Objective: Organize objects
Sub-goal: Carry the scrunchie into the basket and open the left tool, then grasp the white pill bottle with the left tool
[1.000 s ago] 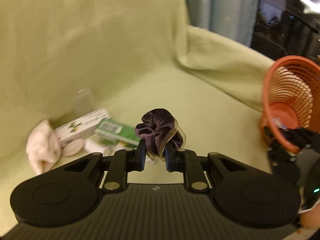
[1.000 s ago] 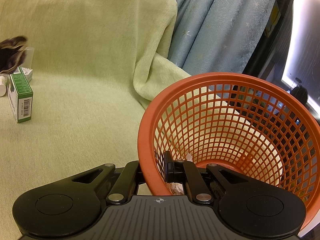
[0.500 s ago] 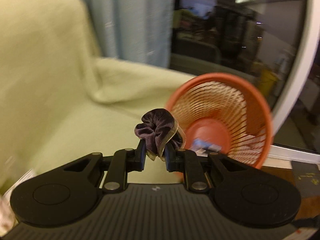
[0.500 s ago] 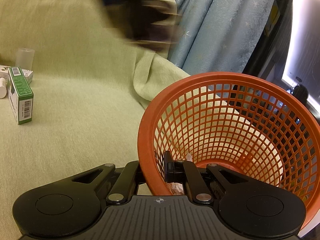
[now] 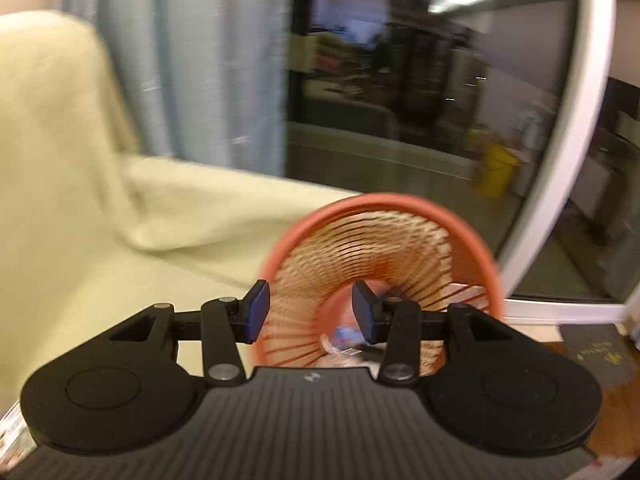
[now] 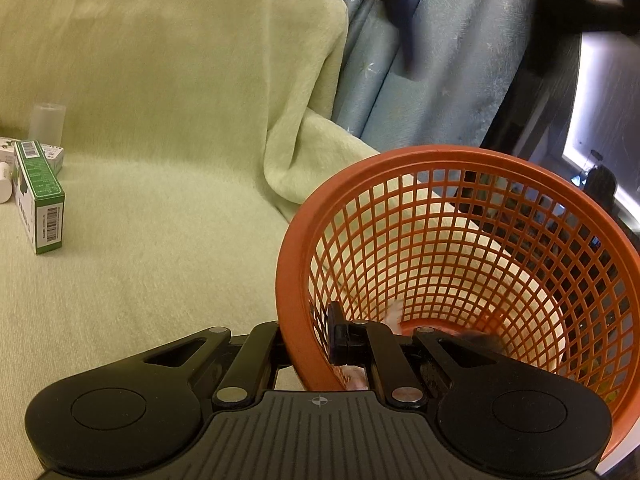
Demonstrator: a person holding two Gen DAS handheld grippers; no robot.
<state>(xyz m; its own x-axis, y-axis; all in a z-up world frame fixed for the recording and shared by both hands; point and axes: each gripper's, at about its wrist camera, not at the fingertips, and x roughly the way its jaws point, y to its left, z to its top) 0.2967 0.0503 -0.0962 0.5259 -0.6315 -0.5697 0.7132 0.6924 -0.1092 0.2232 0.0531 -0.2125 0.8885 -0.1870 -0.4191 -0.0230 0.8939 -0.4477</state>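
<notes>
The orange mesh basket [image 6: 460, 160] stands tilted on the pale green sofa cover [image 6: 160, 240]. My right gripper [image 6: 308, 340] is shut on its near rim, one finger outside the wall and one inside. My left gripper [image 5: 312, 312] hovers in front of the basket's [image 5: 384, 208] mouth. Its jaws are opening, with nothing between the blue pads [image 5: 256, 312]. A dark blurred lump [image 6: 478, 338], apparently the purple scrunchie, sits low inside the basket. A small pale item [image 5: 344, 336] lies at the bottom. In the right wrist view the left gripper [image 6: 404, 20] is a dark blur overhead.
At the far left of the sofa stand a green box [image 6: 38, 196], a white box [image 6: 52, 154], a translucent cup [image 6: 48, 124] and a white bottle [image 6: 4, 182]. A blue curtain [image 6: 420, 80] and a dark glass door [image 5: 400, 80] lie behind the basket.
The left gripper carried the purple scrunchie from the sofa's left side over to the basket, then its jaws parted and the scrunchie left them. The right gripper and basket stayed still.
</notes>
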